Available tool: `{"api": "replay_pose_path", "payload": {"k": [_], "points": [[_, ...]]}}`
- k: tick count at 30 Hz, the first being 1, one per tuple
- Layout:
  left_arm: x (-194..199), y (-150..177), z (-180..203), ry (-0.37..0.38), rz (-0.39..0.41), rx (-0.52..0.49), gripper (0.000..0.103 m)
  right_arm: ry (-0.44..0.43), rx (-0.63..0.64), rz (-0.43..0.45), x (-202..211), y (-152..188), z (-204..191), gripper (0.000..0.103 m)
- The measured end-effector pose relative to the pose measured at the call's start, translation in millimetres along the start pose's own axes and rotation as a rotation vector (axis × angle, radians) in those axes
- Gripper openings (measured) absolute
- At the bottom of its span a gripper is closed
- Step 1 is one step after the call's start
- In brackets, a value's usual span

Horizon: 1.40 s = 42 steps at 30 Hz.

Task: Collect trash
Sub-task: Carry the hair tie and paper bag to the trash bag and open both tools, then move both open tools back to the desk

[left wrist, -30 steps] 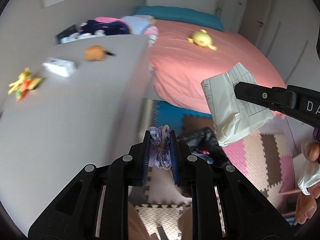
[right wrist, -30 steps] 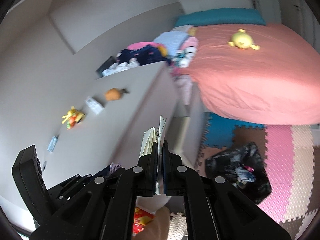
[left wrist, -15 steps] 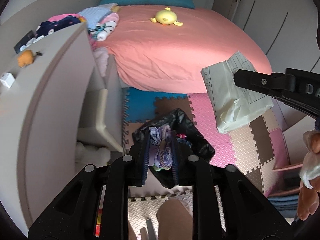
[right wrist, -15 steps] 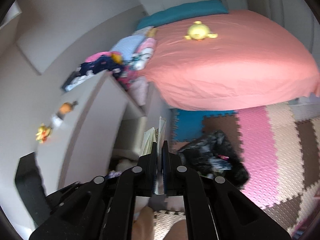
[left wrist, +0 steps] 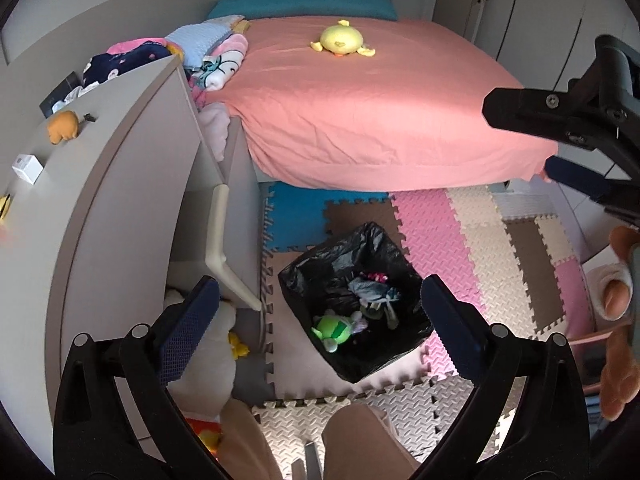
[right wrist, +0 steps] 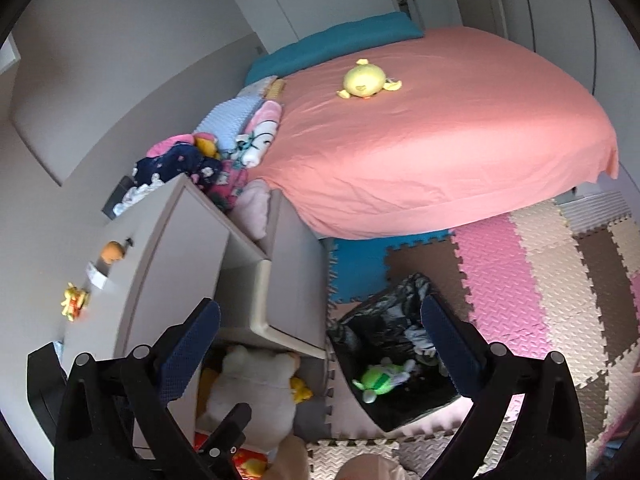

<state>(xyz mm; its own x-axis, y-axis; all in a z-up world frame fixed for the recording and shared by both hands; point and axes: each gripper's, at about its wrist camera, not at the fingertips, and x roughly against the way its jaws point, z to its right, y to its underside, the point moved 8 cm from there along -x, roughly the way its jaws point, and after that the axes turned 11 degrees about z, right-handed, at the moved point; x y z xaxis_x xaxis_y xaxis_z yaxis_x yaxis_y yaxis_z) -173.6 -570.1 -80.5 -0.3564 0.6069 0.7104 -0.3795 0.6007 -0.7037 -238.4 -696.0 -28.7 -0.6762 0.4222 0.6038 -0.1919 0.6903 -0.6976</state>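
Note:
A bin lined with a black bag (left wrist: 332, 256) stands on the foam floor mat, also in the right wrist view (right wrist: 404, 300). It holds a green item (left wrist: 334, 328), a green item in the right wrist view (right wrist: 380, 376) too, and grey and purple scraps (left wrist: 372, 292). My left gripper (left wrist: 320, 324) is open and empty, above the bin. My right gripper (right wrist: 320, 348) is open and empty, above the bin's left edge; its fingers (left wrist: 516, 110) show at the right of the left wrist view.
A grey desk (left wrist: 100, 184) with small toys stands left, a white plush (right wrist: 248, 392) under it. A bed with a pink cover (left wrist: 372, 100) and a yellow plush duck (left wrist: 340, 40) lies behind. The person's knees (left wrist: 360, 440) show below.
Both grippers swung from the desk to above the bin and opened. The purple scrap left my left gripper and the folded paper left my right gripper.

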Motion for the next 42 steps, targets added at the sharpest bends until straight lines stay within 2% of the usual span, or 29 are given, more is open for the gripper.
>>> {"api": "replay_pose_path", "payload": {"k": [11, 22, 29, 32, 36, 38, 42], "points": [[24.5, -5.8, -44.0, -0.032, 0.044, 0.073, 0.097, -0.101, 0.031, -0.021, -1.2, 7.9, -55.2, 0.100], [56.1, -10.4, -124.6, -0.097, 0.106, 0.203, 0.097, -0.240, -0.007, -0.093, -18.1, 23.0, -125.3, 0.100], [79.7, -5.3, -197.6, -0.175, 0.135, 0.274, 0.097, -0.339, 0.013, -0.036, -15.5, 30.6, -185.8, 0.100], [90.5, 1.3, -233.1, -0.213, 0.140, 0.312, 0.097, -0.366, 0.011, -0.096, -24.2, 43.6, -214.9, 0.100], [109.9, 12.8, -283.0, -0.273, 0.150, 0.367, 0.097, -0.394, 0.129, -0.125, -30.5, 60.1, -263.7, 0.100], [120.6, 19.9, -310.4, -0.308, 0.153, 0.393, 0.097, -0.417, 0.227, -0.123, -31.4, 69.8, -296.3, 0.100], [140.3, 35.8, -362.0, -0.377, 0.154, 0.445, 0.097, -0.465, 0.280, -0.170, -38.7, 88.0, -348.3, 0.100]]}}
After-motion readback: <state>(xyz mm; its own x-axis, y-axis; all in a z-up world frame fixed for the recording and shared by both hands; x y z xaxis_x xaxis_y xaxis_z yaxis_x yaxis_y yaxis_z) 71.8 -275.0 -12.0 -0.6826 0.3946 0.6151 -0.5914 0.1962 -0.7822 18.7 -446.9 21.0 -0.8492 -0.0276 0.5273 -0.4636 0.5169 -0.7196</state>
